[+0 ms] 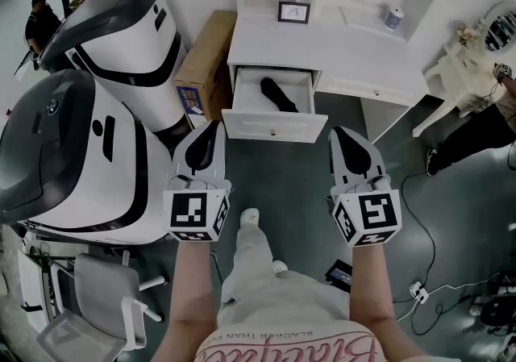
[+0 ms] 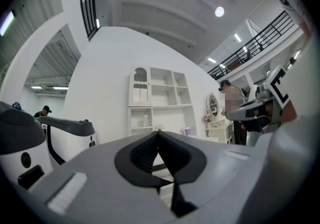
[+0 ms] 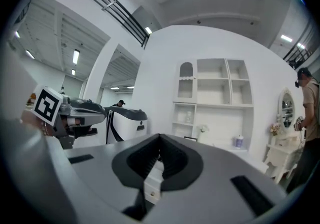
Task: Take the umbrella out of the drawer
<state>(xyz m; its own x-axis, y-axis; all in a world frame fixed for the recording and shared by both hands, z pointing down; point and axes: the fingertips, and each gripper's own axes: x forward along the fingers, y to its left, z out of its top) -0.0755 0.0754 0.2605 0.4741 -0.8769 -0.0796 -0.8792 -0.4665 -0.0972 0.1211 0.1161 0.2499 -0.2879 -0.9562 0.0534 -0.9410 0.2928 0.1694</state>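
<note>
A black folded umbrella (image 1: 279, 94) lies inside the open drawer (image 1: 274, 126) of a white desk (image 1: 339, 54). Both grippers are held level, side by side, a short way in front of the drawer. My left gripper (image 1: 213, 123) points at the drawer's left corner, and in its own view its jaws (image 2: 159, 132) meet at the tip with nothing between them. My right gripper (image 1: 338, 131) points just right of the drawer front; its jaws (image 3: 160, 137) are shut and empty too. The left gripper view shows the right gripper (image 2: 260, 111) at the right.
Two large white-and-grey machines (image 1: 81, 151) stand close on the left, with a cardboard box (image 1: 205, 62) beside the desk. A picture frame (image 1: 293, 11) sits on the desk. There is a white chair (image 1: 451, 78) at the right, cables (image 1: 419, 292) on the floor and a grey chair (image 1: 105, 304) bottom left.
</note>
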